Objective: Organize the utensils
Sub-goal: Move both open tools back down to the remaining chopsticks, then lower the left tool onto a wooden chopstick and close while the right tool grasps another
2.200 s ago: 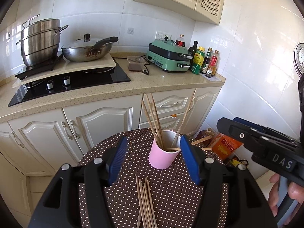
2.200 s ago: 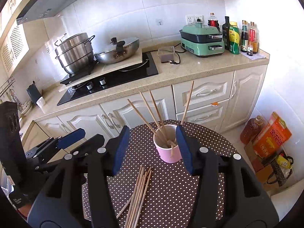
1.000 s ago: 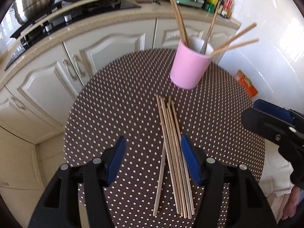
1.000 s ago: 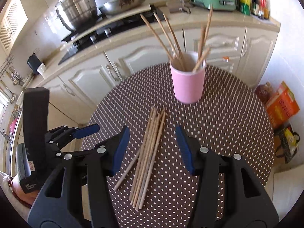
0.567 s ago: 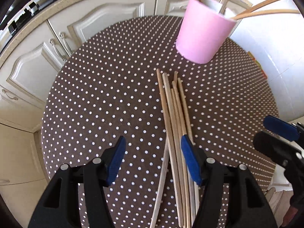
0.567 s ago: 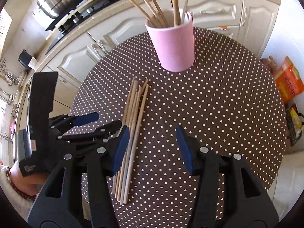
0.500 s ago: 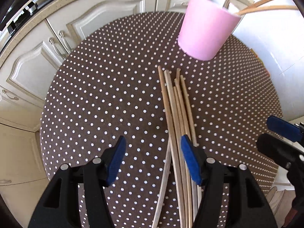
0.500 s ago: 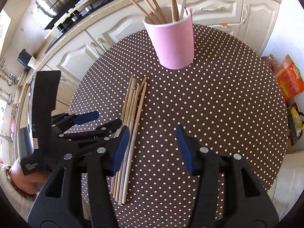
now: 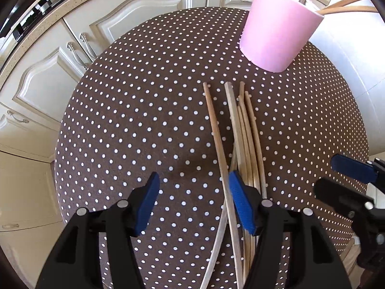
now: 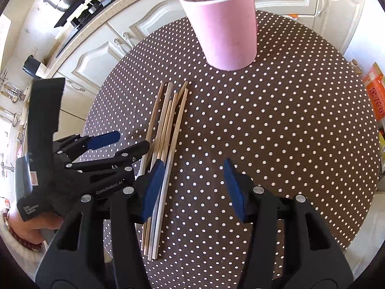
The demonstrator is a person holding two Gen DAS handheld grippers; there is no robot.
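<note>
Chopsticks lie loose on the dotted table, pale wooden sticks running lengthwise toward the pink cup; the left gripper hangs jaws apart, the bundle under its right pad. From the right, the right gripper gapes empty; the bundle sits by its left pad; both seem equally near.
</note>
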